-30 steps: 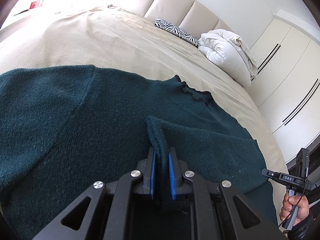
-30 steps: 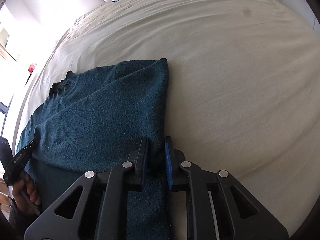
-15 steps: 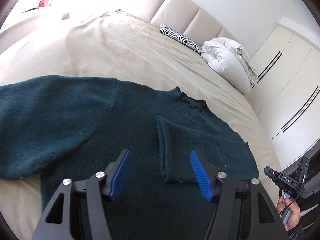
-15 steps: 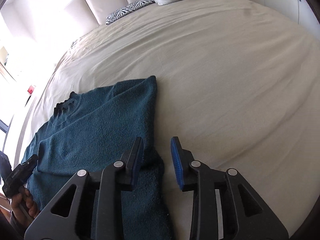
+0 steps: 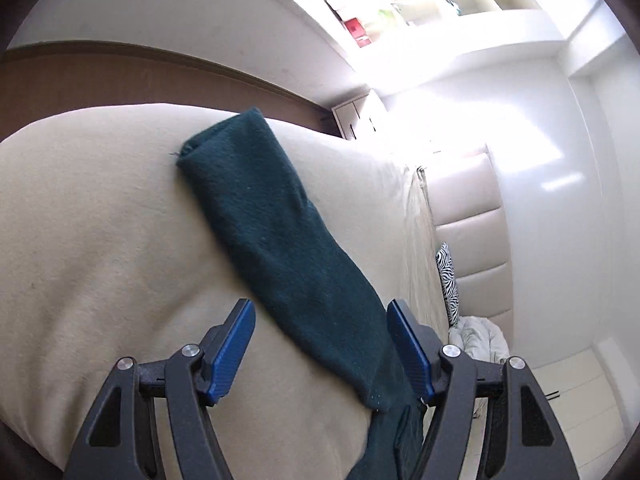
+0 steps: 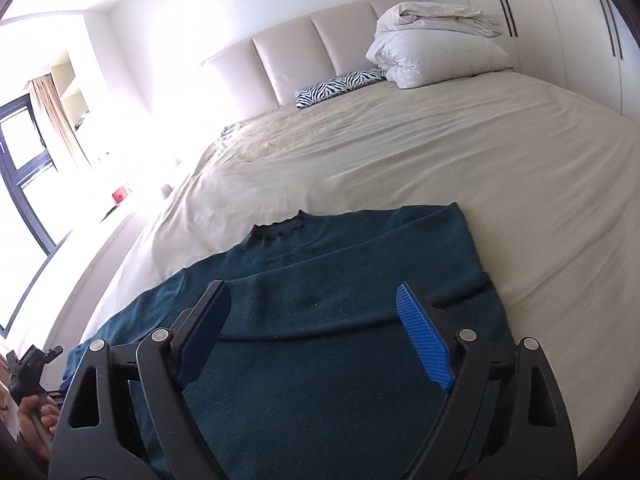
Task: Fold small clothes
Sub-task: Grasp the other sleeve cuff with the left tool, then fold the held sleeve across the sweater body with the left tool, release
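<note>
A dark teal knit sweater (image 6: 340, 280) lies flat on the beige bed (image 6: 440, 152), its frilled collar (image 6: 280, 230) pointing to the headboard. One sleeve is folded across the chest. My right gripper (image 6: 316, 332) is open and empty just above the sweater's lower body. In the left wrist view the other sleeve (image 5: 280, 240) stretches out straight over the sheet, cuff at the far end. My left gripper (image 5: 320, 344) is open and straddles that sleeve near the shoulder, with its blue pads (image 5: 234, 348) apart from the cloth.
A zebra-print pillow (image 6: 340, 86) and a folded white duvet (image 6: 436, 48) lie at the padded headboard. White wardrobe doors (image 6: 568, 20) stand to the right. A window (image 6: 24, 184) and shelves are to the left. The bed's edge is close to the sleeve cuff.
Both grippers let go of the folded sleeve and opened wide. My left gripper swung over to the other, outstretched sleeve. My right gripper drew back and tilted up.
</note>
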